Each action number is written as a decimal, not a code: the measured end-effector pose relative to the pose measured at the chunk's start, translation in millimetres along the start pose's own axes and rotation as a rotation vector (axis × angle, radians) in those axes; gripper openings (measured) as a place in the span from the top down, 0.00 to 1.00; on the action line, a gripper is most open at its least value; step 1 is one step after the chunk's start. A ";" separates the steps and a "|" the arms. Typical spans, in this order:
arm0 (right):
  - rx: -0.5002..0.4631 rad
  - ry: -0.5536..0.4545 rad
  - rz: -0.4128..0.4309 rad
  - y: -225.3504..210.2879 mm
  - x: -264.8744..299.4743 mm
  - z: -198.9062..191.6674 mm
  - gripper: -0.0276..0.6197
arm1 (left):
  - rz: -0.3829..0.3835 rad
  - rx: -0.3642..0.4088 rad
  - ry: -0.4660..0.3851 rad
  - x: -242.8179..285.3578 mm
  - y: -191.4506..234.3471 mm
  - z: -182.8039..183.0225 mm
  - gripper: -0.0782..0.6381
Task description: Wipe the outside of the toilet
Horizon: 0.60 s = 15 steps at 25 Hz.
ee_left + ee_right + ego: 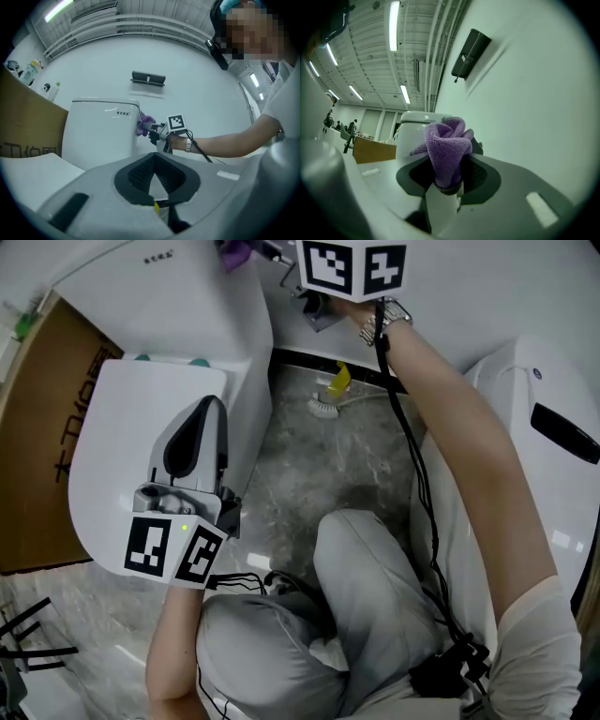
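Note:
The white toilet has its lid [112, 437] down, and its tank [159, 287] stands against the wall. My right gripper [281, 257] is up beside the tank's right side, shut on a purple cloth [234, 251] that touches the tank. The left gripper view shows the cloth [144, 124] pressed to the tank [98, 126] by the right gripper [157, 132]. In the right gripper view the cloth [447, 140] bunches out of the jaws. My left gripper [199, 423] hovers over the lid's right edge, shut and holding nothing.
A brown cardboard box [37, 427] stands left of the toilet. A toilet brush [328, 404] lies on the grey floor by the wall. A second white toilet [553, 427] is at the right. A black fixture [148, 78] hangs on the wall. The person's knees [366, 559] fill the lower middle.

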State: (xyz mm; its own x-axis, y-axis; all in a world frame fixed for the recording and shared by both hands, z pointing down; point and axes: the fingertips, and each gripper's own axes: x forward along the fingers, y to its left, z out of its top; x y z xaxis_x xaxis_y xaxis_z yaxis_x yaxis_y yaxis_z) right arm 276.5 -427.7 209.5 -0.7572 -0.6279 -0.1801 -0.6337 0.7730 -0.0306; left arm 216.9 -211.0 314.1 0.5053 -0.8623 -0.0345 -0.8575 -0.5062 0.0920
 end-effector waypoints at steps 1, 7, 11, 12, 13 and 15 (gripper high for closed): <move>0.018 0.003 -0.004 -1.4 -0.4 -7.9 0.73 | 0.003 -0.003 -0.001 -2.0 0.3 0.0 0.88; 0.117 0.131 -0.066 -14.5 -20.3 -122.8 0.73 | -0.008 -0.015 0.005 -11.5 -3.3 -2.7 0.88; 0.150 0.247 -0.091 -7.6 -36.1 -205.6 0.73 | -0.012 -0.005 0.021 -16.4 -1.5 -4.4 0.88; 0.156 0.268 -0.096 -5.2 -39.9 -221.9 0.73 | -0.009 -0.003 0.018 -17.2 -1.0 -4.1 0.88; 0.163 0.288 -0.100 -2.3 -44.0 -237.4 0.73 | -0.009 -0.001 0.016 -17.6 -1.5 -4.0 0.88; 0.182 0.329 -0.098 4.7 -52.0 -267.1 0.73 | -0.031 0.007 0.019 -17.0 -7.5 -5.7 0.88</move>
State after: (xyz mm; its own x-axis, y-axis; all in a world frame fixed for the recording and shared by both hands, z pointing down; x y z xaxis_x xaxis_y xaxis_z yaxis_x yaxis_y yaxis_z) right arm 270.6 -415.8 481.3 -0.7238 -0.6721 0.1562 -0.6892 0.6931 -0.2113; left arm 215.3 -192.4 319.7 0.5334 -0.8456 -0.0179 -0.8419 -0.5329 0.0847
